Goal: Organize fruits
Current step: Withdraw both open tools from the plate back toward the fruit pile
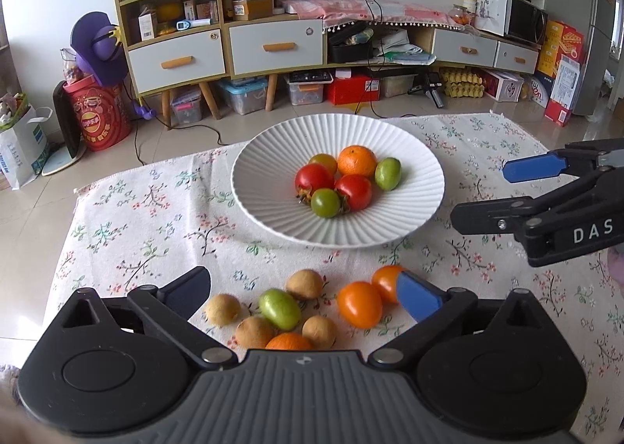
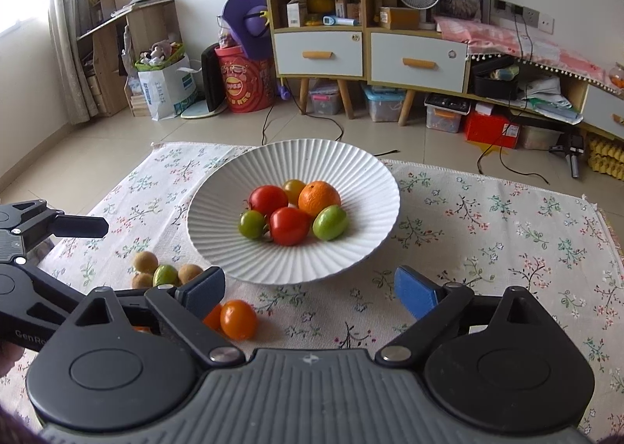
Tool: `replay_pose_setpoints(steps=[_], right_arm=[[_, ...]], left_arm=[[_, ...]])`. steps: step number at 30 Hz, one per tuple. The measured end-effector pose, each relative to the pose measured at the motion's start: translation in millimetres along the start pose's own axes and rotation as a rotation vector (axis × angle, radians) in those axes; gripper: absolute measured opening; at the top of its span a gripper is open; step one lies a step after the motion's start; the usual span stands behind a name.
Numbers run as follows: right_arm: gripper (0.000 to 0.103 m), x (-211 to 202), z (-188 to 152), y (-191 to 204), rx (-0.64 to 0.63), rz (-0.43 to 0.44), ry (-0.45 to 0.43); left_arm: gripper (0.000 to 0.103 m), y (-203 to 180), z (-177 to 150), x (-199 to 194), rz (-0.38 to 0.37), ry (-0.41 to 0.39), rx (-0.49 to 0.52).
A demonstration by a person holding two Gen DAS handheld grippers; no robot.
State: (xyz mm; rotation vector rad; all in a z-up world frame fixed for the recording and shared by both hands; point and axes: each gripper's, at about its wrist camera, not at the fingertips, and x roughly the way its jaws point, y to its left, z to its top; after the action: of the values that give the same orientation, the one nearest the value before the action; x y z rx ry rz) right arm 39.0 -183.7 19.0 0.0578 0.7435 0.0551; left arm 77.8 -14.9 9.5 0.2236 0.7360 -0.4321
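A white ribbed plate on the floral cloth holds two red tomatoes, an orange, green and yellow tomatoes. Loose fruit lies in front of it: brown longans, a green tomato, two orange tomatoes and an orange. My left gripper is open and empty, hovering just above the loose pile. My right gripper is open and empty in front of the plate; it also shows at the right in the left wrist view.
The floral cloth covers a low table with its edges near the plate's far side. Beyond are a tiled floor, shelves with drawers, storage boxes and a red bucket.
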Motion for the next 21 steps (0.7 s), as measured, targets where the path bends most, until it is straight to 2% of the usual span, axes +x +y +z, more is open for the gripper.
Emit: replay_pose_setpoints(steps=[12, 21], right_arm=[[0.096, 0.2, -23.7, 11.2, -0.028, 0.025, 0.06], [0.096, 1.7, -43.2, 18.3, -0.066, 0.03, 0.097]], left_arm=[[0.097, 11.8, -25.6, -4.3, 0.008, 0.062, -0.011], [0.097, 16.0, -44.7, -4.2, -0.027, 0.085, -0.049]])
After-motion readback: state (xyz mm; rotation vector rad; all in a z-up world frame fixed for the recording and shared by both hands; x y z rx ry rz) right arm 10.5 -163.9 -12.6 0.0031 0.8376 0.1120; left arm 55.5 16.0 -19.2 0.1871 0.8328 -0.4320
